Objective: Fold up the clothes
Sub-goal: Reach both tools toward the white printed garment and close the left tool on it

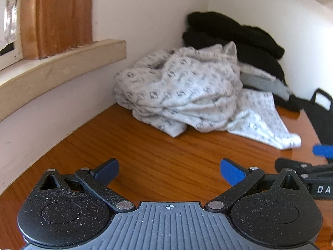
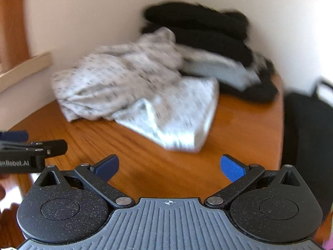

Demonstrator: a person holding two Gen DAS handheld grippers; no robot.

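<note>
The wooden bench (image 1: 158, 166) carries, in its far corner by the wall, a black stack (image 1: 235, 39) with the crumpled patterned garment (image 1: 179, 89) leaning against it. Pulling the garment could drag this stack down. The left gripper (image 1: 169, 171) and right gripper (image 2: 169, 167) hover near, jaws released, empty.

Both views are taken low over the wooden table (image 1: 145, 145), aimed at the wall corner. The patterned garment (image 1: 183, 89) and black pile (image 1: 235, 33) are shared, seen near.
</note>
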